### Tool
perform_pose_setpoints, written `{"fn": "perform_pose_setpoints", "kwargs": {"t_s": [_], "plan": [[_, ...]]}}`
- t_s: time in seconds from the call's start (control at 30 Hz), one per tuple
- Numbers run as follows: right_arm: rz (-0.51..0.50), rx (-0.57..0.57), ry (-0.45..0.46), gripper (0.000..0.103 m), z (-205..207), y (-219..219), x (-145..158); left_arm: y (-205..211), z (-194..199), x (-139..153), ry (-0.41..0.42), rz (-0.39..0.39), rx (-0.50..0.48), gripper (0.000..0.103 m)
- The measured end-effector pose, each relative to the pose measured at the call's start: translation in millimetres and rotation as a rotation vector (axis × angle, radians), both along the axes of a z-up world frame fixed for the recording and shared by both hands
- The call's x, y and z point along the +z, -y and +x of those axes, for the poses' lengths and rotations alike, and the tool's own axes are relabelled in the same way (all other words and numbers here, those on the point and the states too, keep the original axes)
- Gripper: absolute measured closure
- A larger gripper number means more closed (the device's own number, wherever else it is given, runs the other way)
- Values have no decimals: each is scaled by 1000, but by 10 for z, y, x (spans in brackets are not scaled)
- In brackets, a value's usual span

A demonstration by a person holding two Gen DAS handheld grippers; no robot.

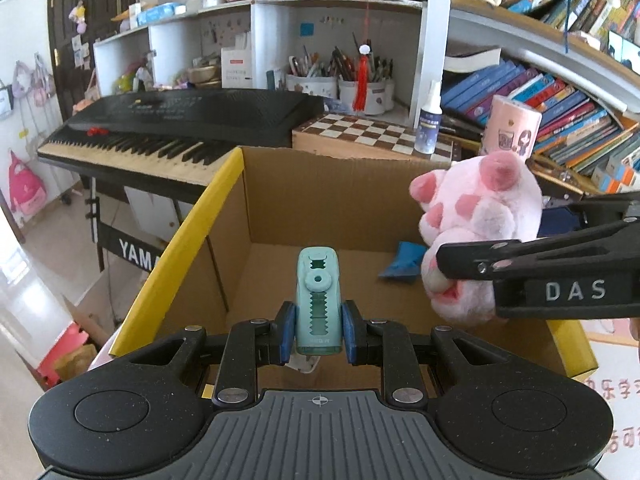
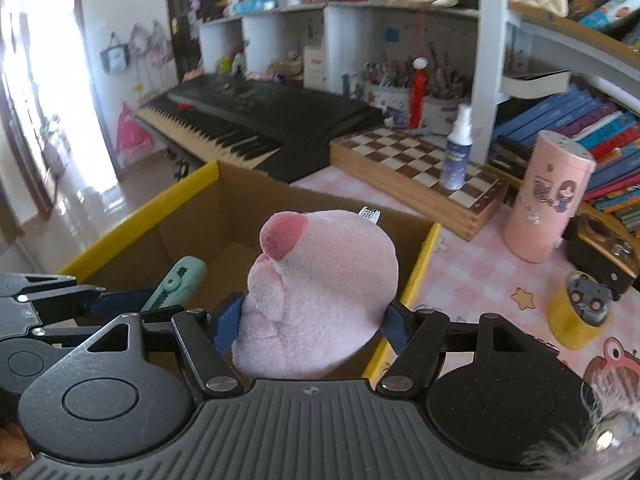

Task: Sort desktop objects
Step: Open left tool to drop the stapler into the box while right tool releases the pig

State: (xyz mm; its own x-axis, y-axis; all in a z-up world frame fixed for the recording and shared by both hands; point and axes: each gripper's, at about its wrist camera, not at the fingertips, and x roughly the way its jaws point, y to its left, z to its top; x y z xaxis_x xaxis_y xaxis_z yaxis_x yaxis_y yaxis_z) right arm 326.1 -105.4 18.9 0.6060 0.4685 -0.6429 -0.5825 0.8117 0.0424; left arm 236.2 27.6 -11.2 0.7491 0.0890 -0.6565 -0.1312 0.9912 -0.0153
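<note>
Left tool (image 1: 318,334) clamped on mint correction-tape dispenser (image 1: 318,300); right tool (image 2: 312,322) grips pink plush toy (image 2: 320,292). Both hang over open cardboard box (image 1: 320,196) at desk's left edge. Step: drop-off. Next move: open both tools.

Pink plush toy (image 2: 320,288), mint-green correction tape (image 1: 318,300), yellow-edged brown cardboard box (image 1: 224,184), brown-and-white chequered chessboard (image 2: 416,164)

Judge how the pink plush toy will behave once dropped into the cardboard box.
The pink plush toy bulges around the right claw, so probably soft and light. It should land quietly in the cardboard box, unlikely to roll or break.
</note>
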Motion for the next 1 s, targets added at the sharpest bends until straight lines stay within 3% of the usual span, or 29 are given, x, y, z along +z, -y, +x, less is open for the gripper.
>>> {"fn": "perform_pose_setpoints", "kwargs": {"t_s": [0.6,1.0], "plan": [[-120,139,-18,34,241,-248,-154,80,190,-124,-62,25,-6,80],[-163,173,-53,34,311,-391,-241,119,235,-187,-82,54,-39,80]]}}
